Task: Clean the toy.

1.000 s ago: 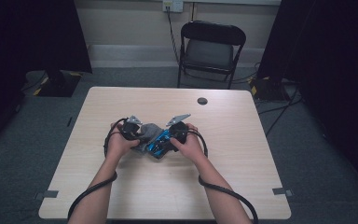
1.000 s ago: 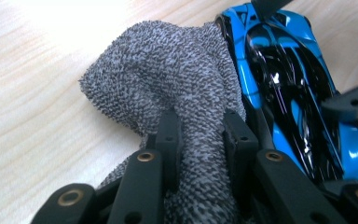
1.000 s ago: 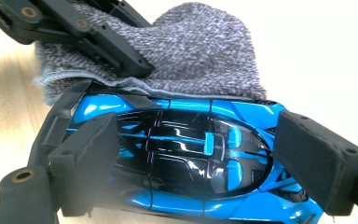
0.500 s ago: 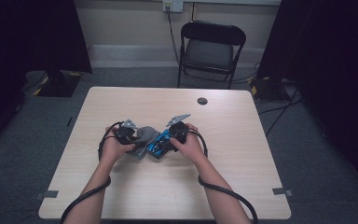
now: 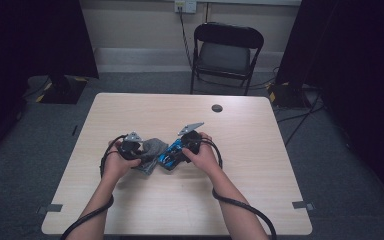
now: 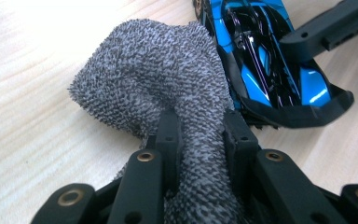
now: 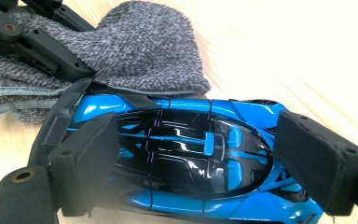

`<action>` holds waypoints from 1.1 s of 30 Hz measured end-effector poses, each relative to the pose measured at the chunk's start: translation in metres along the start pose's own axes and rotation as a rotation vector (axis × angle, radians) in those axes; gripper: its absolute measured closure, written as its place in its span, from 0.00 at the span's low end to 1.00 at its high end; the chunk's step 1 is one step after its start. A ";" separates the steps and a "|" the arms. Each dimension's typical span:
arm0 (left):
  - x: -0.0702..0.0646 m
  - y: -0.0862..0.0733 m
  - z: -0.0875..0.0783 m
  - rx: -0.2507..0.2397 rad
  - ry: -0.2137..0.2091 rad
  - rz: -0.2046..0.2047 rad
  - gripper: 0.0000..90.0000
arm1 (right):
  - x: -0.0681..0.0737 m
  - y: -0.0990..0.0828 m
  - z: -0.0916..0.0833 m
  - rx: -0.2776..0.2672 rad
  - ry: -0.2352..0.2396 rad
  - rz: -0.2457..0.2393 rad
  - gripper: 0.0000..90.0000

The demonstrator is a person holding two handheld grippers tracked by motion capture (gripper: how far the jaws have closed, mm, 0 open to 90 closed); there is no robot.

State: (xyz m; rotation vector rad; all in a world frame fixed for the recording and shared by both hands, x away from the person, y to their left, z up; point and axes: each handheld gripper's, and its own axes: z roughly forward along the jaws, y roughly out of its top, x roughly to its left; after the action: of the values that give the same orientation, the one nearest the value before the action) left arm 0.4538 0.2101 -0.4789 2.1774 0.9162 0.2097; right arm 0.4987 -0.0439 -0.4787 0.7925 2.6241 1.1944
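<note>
The left tongs [image 6: 200, 140] pinch a bunched grey cloth [image 6: 158, 79] against the pale wooden desk [image 6: 28, 93], just beside a glossy blue-and-black toy car [image 6: 270, 60].

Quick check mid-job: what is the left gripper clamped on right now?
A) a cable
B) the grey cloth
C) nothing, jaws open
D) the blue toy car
B: in the left gripper view the left gripper has both jaws pinched on a bunched fold of the grey cloth, while the blue toy car sits between the right gripper's pads.
</note>
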 end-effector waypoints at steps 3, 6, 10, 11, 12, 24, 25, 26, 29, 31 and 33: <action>0.000 -0.004 -0.003 -0.003 -0.003 -0.002 0.80 | 0.000 0.000 0.000 0.003 0.000 -0.001 0.15; -0.001 -0.008 -0.006 -0.008 -0.004 -0.005 0.80 | 0.000 0.001 0.000 0.006 -0.001 -0.001 0.15; -0.004 -0.012 -0.010 -0.015 -0.010 -0.003 0.80 | 0.000 0.001 0.000 0.006 -0.001 -0.002 0.15; -0.004 -0.014 -0.011 -0.016 -0.011 -0.003 0.80 | 0.000 0.001 0.000 0.006 -0.001 -0.002 0.15; -0.004 -0.015 -0.012 -0.017 -0.014 -0.005 0.80 | 0.000 0.001 0.000 0.008 -0.001 -0.001 0.15; -0.008 -0.027 -0.025 -0.012 -0.027 0.009 0.80 | 0.001 0.002 0.000 0.016 -0.002 -0.001 0.15; -0.009 -0.028 -0.026 -0.014 -0.025 0.006 0.80 | 0.001 0.002 0.000 0.016 -0.003 -0.001 0.15; -0.009 -0.029 -0.028 -0.013 -0.031 0.001 0.80 | 0.001 0.002 0.000 0.016 -0.003 -0.001 0.15; -0.011 -0.033 -0.030 -0.016 -0.034 -0.008 0.80 | 0.001 0.002 0.000 0.016 -0.002 -0.001 0.15; -0.011 -0.035 -0.031 -0.019 -0.039 -0.007 0.80 | 0.001 0.002 0.000 0.015 -0.003 -0.001 0.15; -0.012 -0.036 -0.032 -0.020 -0.042 -0.011 0.80 | 0.001 0.002 0.000 0.014 -0.002 -0.001 0.15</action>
State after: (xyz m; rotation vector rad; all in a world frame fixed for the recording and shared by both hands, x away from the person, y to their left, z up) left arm 0.4118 0.2376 -0.4798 2.1505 0.8982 0.1662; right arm 0.4983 -0.0422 -0.4776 0.7940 2.6334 1.1761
